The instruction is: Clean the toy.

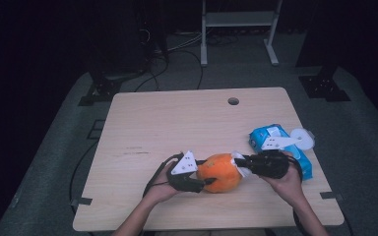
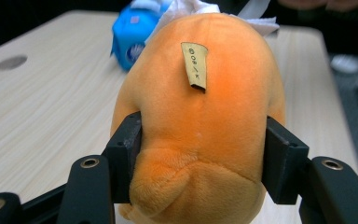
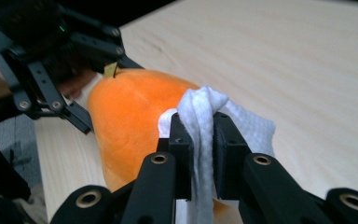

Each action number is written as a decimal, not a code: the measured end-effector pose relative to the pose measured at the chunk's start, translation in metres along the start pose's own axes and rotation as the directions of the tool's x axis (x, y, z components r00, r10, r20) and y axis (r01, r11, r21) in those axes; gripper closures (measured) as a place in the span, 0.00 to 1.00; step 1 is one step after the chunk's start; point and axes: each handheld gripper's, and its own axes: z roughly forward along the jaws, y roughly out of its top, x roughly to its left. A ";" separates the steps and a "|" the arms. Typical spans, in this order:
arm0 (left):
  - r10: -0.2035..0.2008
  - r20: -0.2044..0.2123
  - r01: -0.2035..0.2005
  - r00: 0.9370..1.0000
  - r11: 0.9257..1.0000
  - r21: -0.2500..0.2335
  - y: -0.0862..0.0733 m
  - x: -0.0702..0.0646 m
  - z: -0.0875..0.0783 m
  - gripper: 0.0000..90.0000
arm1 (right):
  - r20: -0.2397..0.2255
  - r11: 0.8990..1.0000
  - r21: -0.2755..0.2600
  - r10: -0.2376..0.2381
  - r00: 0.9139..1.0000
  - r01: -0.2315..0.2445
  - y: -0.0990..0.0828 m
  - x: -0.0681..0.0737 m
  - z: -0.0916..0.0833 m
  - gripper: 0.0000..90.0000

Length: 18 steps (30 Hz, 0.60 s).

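An orange plush toy (image 1: 219, 172) lies near the front edge of the wooden table (image 1: 177, 123). My left gripper (image 1: 202, 182) is shut on the toy's left end; in the left gripper view its jaws squeeze the plush toy (image 2: 200, 116), which carries a small tan tag (image 2: 195, 65). My right gripper (image 1: 241, 164) is shut on a folded white wipe (image 3: 203, 135) and presses it against the right side of the toy (image 3: 130, 116). The left gripper (image 3: 81, 119) shows beyond the toy in the right gripper view.
A blue pack of wipes (image 1: 280, 147) with a white lid lies at the table's right edge, just behind my right hand, and appears as the blue pack (image 2: 133, 35) in the left gripper view. A round cable hole (image 1: 233, 101) sits at the table's back. Dark equipment stands beyond.
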 end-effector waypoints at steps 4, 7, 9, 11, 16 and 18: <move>-0.023 0.000 0.023 1.000 1.000 -0.003 0.000 0.000 0.000 0.45 | -0.001 1.000 0.014 0.002 1.000 -0.002 -0.002 0.005 0.008 0.88; -0.018 0.000 0.018 1.000 1.000 -0.001 0.001 -0.003 0.004 0.45 | -0.059 1.000 -0.017 -0.018 0.998 0.017 0.006 0.018 0.009 0.88; -0.016 -0.003 0.016 1.000 1.000 -0.002 0.000 -0.004 0.006 0.43 | -0.054 0.998 -0.006 -0.056 0.997 0.055 0.008 0.026 0.015 0.88; -0.034 0.005 0.034 0.999 0.999 -0.023 -0.003 -0.001 0.005 0.41 | -0.042 0.998 -0.003 -0.062 0.997 0.062 0.008 0.024 0.016 0.88; -0.064 0.016 0.064 0.998 0.997 -0.053 -0.006 0.002 0.008 0.38 | 0.012 1.000 0.005 0.020 1.000 -0.020 -0.006 -0.006 0.009 0.88; -0.060 0.010 0.060 0.998 0.997 -0.056 -0.005 0.000 0.010 0.38 | 0.014 0.999 0.005 0.050 0.999 -0.050 -0.010 -0.011 0.007 0.88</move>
